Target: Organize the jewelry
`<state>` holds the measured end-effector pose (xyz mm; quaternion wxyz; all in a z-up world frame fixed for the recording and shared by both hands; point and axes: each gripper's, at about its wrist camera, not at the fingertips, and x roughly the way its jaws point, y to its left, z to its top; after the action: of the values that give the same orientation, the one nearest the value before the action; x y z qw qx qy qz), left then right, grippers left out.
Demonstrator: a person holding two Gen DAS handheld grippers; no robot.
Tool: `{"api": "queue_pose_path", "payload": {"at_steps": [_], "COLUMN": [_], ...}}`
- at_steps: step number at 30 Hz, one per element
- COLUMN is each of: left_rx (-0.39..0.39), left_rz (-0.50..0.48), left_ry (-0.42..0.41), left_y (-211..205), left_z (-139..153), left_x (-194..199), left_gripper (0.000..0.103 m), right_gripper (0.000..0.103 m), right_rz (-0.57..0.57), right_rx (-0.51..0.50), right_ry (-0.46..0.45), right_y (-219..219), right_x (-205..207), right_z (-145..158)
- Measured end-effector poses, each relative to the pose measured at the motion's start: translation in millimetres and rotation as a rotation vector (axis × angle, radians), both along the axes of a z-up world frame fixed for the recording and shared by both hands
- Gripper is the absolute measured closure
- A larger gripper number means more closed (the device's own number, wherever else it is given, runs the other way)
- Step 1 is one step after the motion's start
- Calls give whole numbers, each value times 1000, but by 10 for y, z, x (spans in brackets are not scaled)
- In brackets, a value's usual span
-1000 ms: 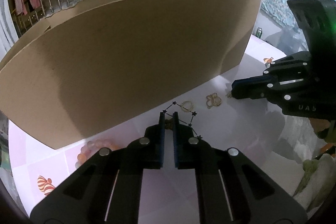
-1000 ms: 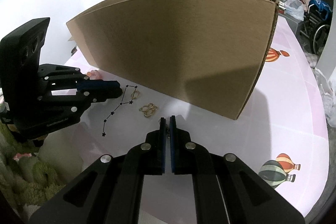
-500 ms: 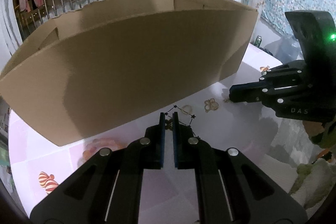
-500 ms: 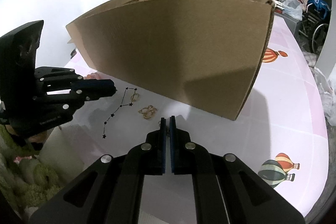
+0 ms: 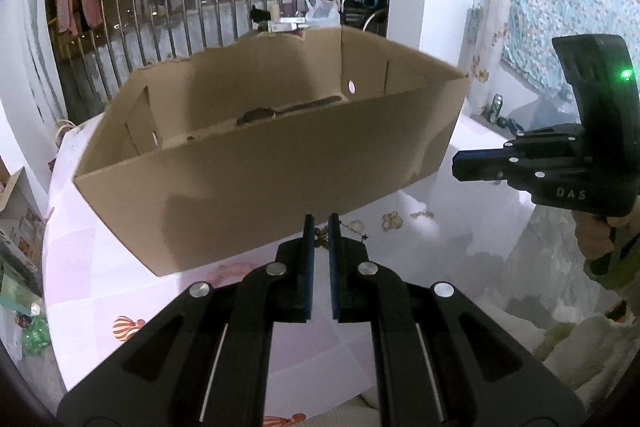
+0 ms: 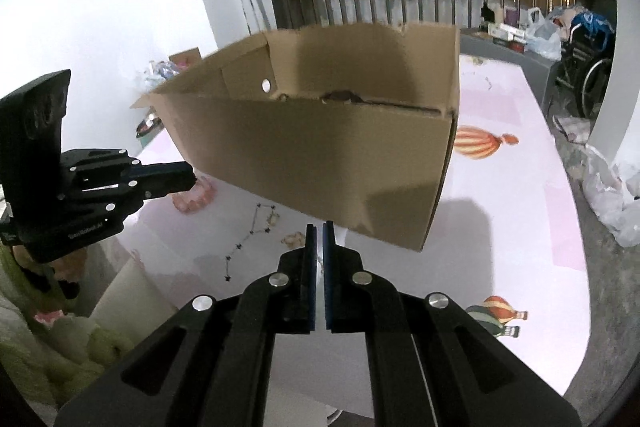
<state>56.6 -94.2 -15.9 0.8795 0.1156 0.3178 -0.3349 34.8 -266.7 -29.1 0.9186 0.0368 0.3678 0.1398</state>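
Note:
An open brown cardboard box (image 5: 280, 163) (image 6: 320, 155) stands on the pink table, with a dark watch-like piece (image 5: 256, 115) on its floor. In front of it lie a gold butterfly piece (image 5: 392, 222) (image 6: 293, 239), a small gold ring (image 5: 356, 225) (image 6: 273, 217), a black star chain (image 6: 248, 235) and a pink bead bracelet (image 6: 194, 194) (image 5: 230, 271). My left gripper (image 5: 321, 223) and right gripper (image 6: 319, 229) are both raised above the table, jaws nearly together, holding nothing visible. A small dark-gold piece (image 5: 320, 235) lies below the left fingertips.
The tablecloth (image 6: 500, 227) carries balloon prints. A white bag (image 6: 612, 195) lies on the right. Green fuzzy cloth (image 6: 80, 347) borders the near edge. A balcony railing (image 5: 160, 27) with hanging clothes stands behind the table.
Both grippers have risen and pulled back from the table, so the box's inside now shows. The jewelry stays where it lay.

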Motion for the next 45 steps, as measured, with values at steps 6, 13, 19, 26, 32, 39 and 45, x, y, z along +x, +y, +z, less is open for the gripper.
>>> {"api": "queue_pose_path", "payload": {"at_steps": [6,13,19,26,32,39,45], "left_rx": [-7,-14,-15,-23,-19,-20,-21], "left_rz": [17,44,52,59,56,58,56], "left_ry": [9,56,70,83,89,89,87], "left_y": [-2,44,73,104,90,89,86], "left_z": [23,-108,-168,-197,-220,-219,-217], "left_x": [-13,58,98,148,148,153,153], "left_gripper": [98,98,98,98,98,98,97], "right_gripper": [95,92,92,92,92,93,101], "right_rz": [14,-36,-66,-105,-124,-107,-96], "right_rx": [-14,-37,-37,-47,-93,-114,-18], "right_ry": [70,174,176,148,110,96,131], "right_y": [79,118,179,257,391,399,225], "right_x": [71,123,223,245,240,211,223], "right_z": [-89,-355,-444,-464,-480,-525,-486]}}
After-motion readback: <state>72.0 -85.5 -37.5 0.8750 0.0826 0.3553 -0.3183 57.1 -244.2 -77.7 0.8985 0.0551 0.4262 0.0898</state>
